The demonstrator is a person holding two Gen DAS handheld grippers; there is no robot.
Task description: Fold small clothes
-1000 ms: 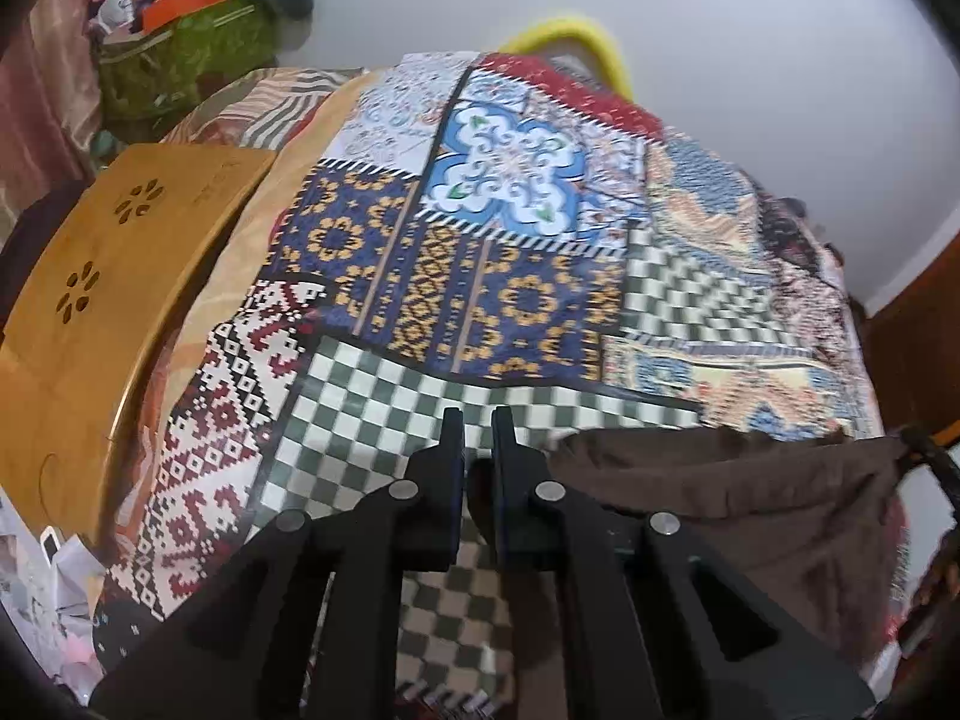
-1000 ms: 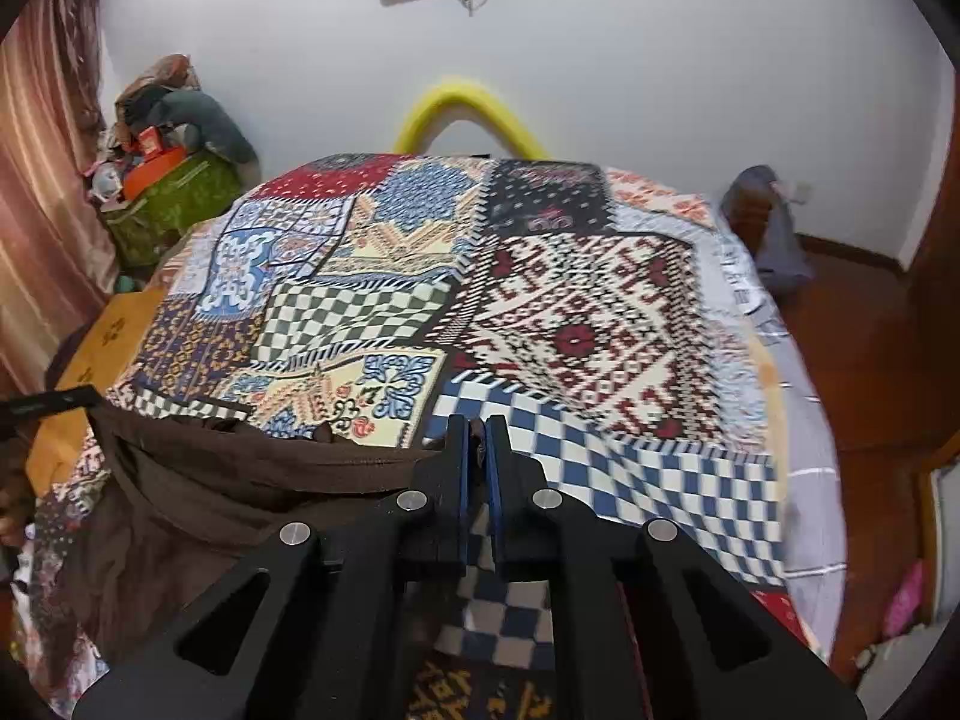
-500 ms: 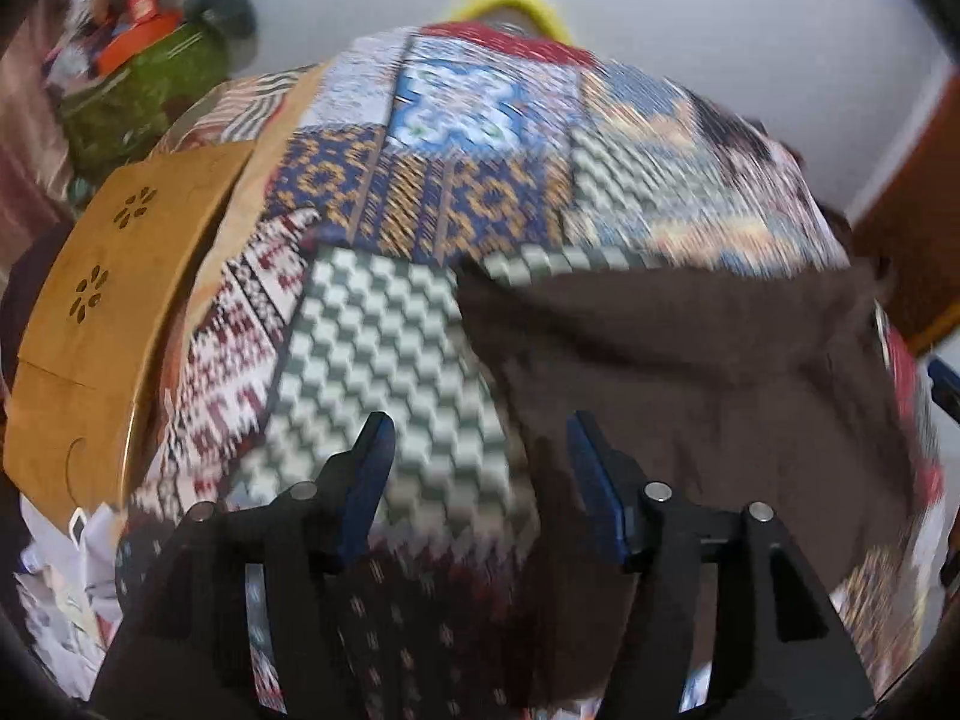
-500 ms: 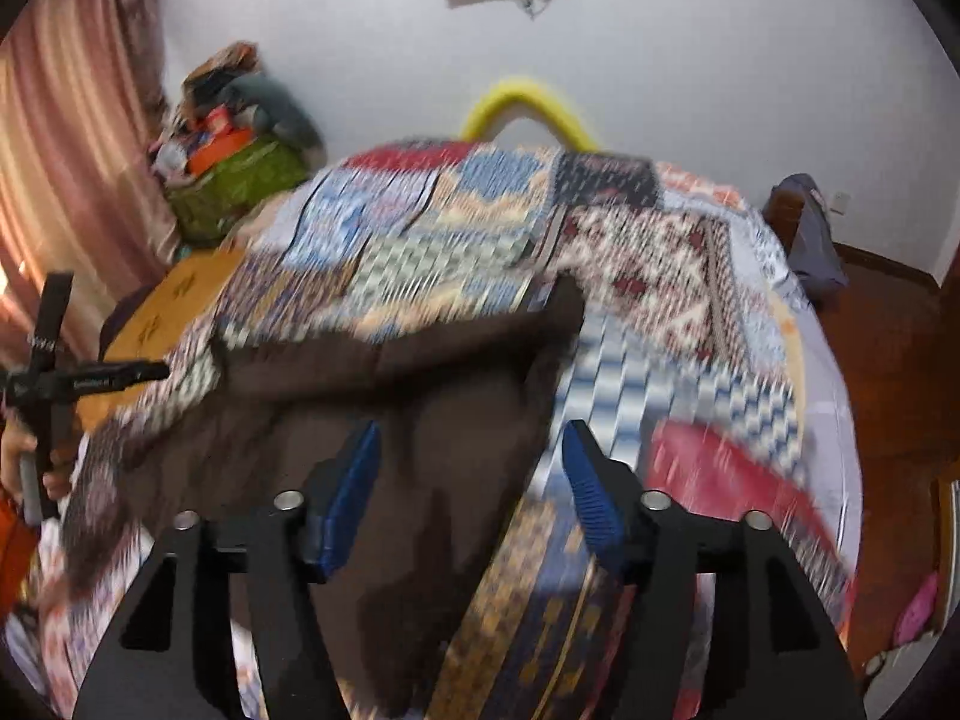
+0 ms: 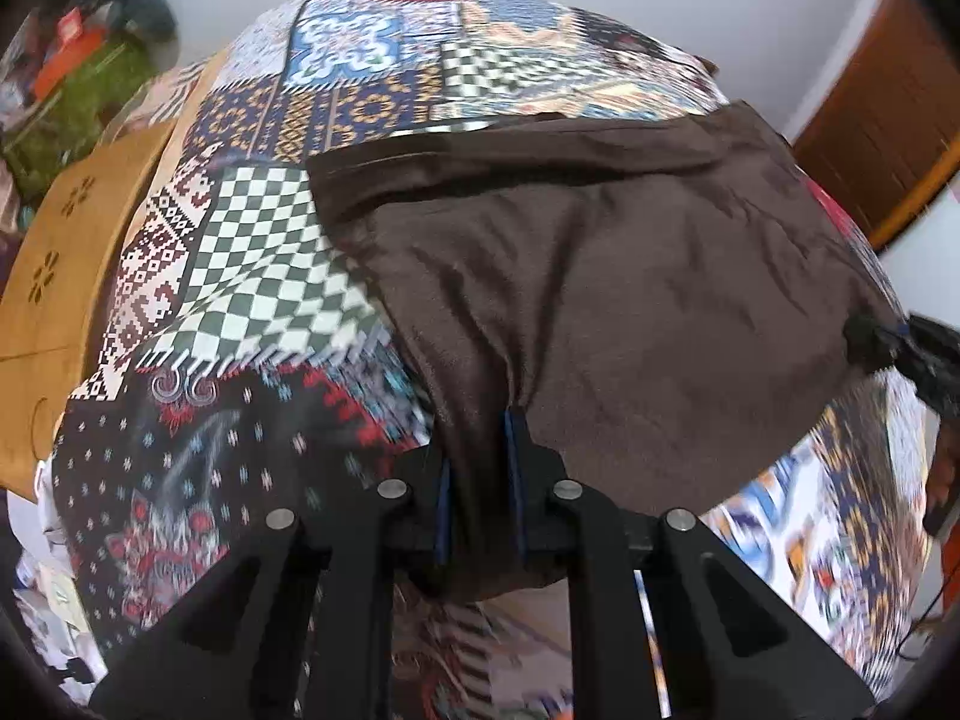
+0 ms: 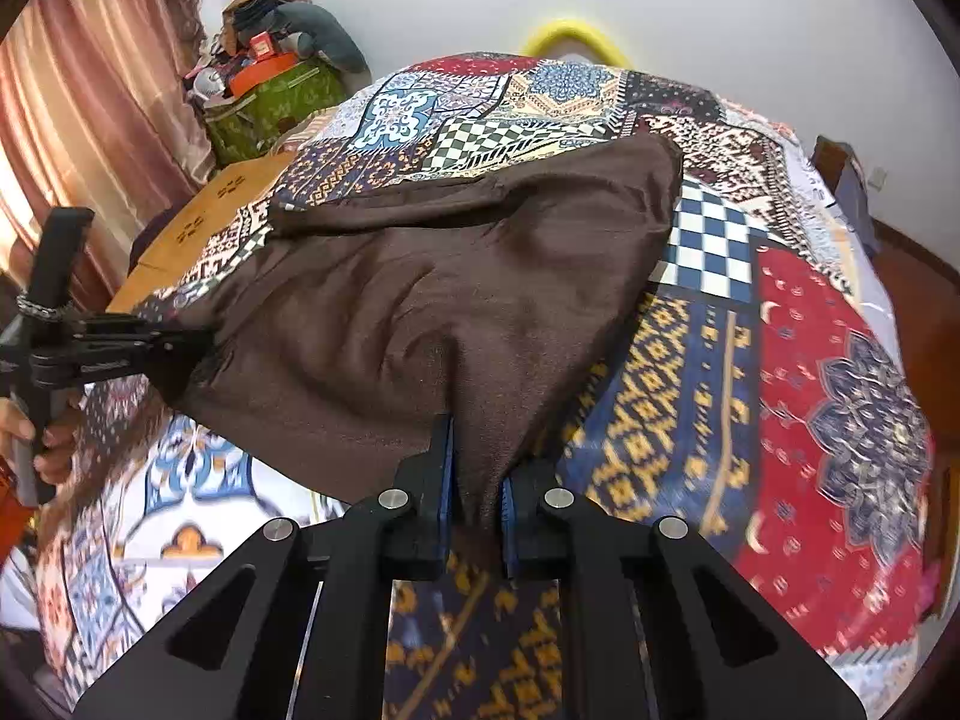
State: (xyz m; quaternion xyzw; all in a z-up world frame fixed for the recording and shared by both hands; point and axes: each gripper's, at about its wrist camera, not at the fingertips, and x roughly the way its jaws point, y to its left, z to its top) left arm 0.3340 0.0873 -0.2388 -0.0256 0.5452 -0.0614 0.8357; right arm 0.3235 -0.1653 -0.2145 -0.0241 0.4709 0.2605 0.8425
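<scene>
Two tools, left tool [image 5: 480,468] and right tool [image 6: 477,474], have just closed, pinching the brown garment [image 6: 456,276] on the patchwork bedspread [image 6: 828,396]

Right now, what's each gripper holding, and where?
Both hold the brown garment by its near edge: left gripper near one end, right gripper near the other.

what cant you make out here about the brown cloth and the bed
- Brown cloth, left wrist view: near hem hidden behind the left gripper.
- Same cloth, right wrist view: pinched edge hidden by the right gripper.
- Bedspread, left wrist view: near pattern blurred.
</scene>
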